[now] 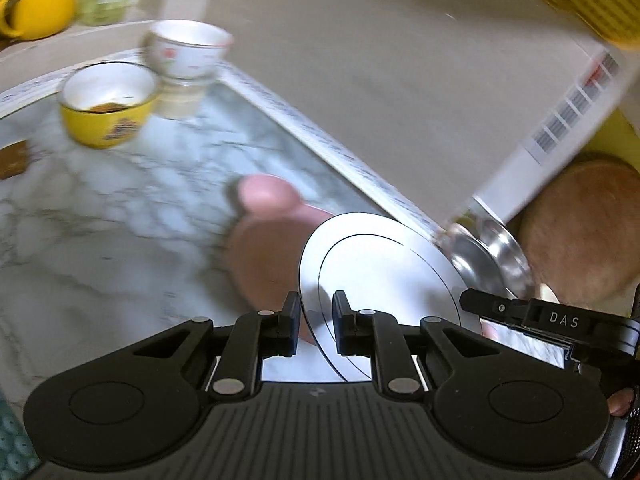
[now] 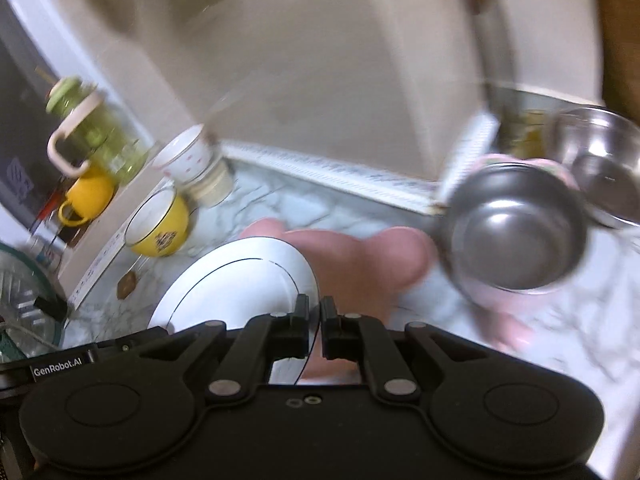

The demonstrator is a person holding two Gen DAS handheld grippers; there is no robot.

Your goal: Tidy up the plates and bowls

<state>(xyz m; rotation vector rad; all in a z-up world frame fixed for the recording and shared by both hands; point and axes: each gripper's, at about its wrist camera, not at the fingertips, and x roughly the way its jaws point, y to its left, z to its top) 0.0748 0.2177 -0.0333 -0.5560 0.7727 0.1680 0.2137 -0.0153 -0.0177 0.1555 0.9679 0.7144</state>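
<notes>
**Both grippers on one white plate**

Left wrist: the left hand-held gripper (image 1: 316,322) pinches a smooth round white plate (image 1: 376,268) above the marble counter (image 1: 100,220); two cups behind.

Right wrist: the right hand-held gripper (image 2: 315,322) clamps the plate's rim beside two steel bowls (image 2: 516,232).

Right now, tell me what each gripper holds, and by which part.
Both hold the white plate by its rim: left gripper at one edge, right gripper at the opposite edge.

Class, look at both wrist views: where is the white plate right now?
The white plate is held up over the marble counter, pinched at opposite rims by the left gripper and right gripper, beside the pink dish.
</notes>
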